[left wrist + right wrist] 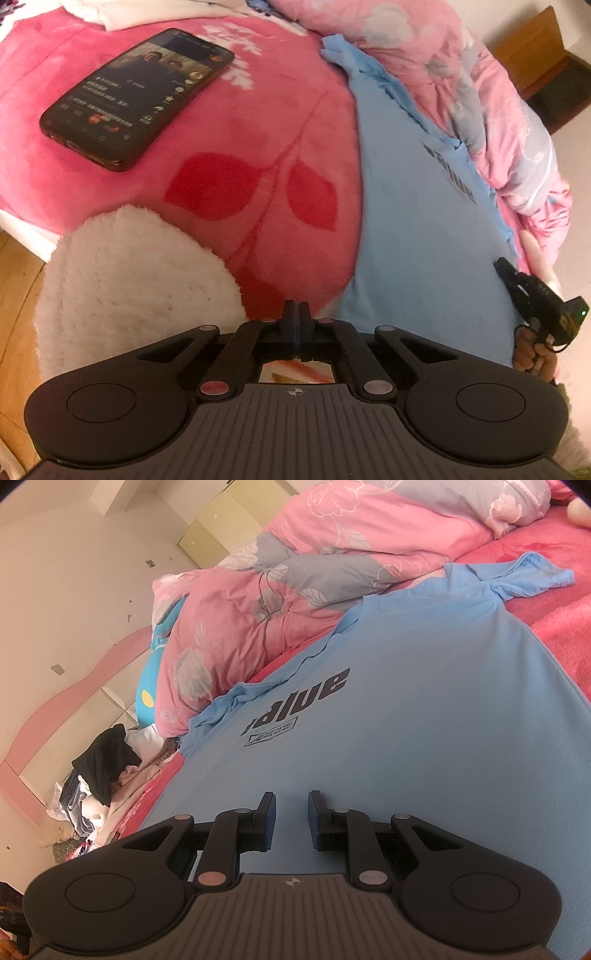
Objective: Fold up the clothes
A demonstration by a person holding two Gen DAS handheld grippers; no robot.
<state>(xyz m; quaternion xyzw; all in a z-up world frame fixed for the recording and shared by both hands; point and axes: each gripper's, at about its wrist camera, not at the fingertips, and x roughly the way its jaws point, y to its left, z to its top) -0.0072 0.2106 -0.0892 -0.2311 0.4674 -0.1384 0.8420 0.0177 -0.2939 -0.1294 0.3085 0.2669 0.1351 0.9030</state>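
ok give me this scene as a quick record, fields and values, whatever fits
surface: pink blanket on a bed
garment: blue t-shirt spread flat, dark print facing up, one sleeve bunched
left tool: shut, over the blanket beside the shirt's edge, holding nothing visible
right tool: open, low over the shirt
phone: on the blanket, screen lit
quilt: heaped along the shirt's far side
fold progress: none visible

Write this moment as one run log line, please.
shirt: flat on blanket | left tongs: shut, empty | right tongs: open over shirt | phone: beside
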